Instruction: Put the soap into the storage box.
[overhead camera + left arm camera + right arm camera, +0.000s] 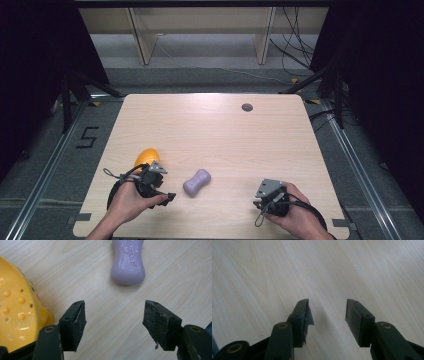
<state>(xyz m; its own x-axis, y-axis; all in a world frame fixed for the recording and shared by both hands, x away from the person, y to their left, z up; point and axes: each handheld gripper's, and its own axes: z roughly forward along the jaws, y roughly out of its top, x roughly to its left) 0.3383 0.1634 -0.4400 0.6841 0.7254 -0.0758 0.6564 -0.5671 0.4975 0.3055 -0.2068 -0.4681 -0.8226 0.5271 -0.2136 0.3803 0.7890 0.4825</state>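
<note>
A lilac bar of soap (196,182) lies on the wooden table (215,130), near its front and between the two hands. In the left gripper view the soap (128,263) sits a short way ahead of my left gripper (113,322), whose jaws stand open with only bare wood between them. A yellow dish with small holes and bumps (17,312) lies right beside the left jaw; in the high view the dish (146,157) rests just beyond my left gripper (167,192). My right gripper (327,320) is open over bare table, at the front right in the high view (260,197).
A small dark round grommet (247,107) sits in the tabletop near the back edge. Black cables (295,45) trail on the floor behind the table. Wooden frame legs (142,37) stand at the back.
</note>
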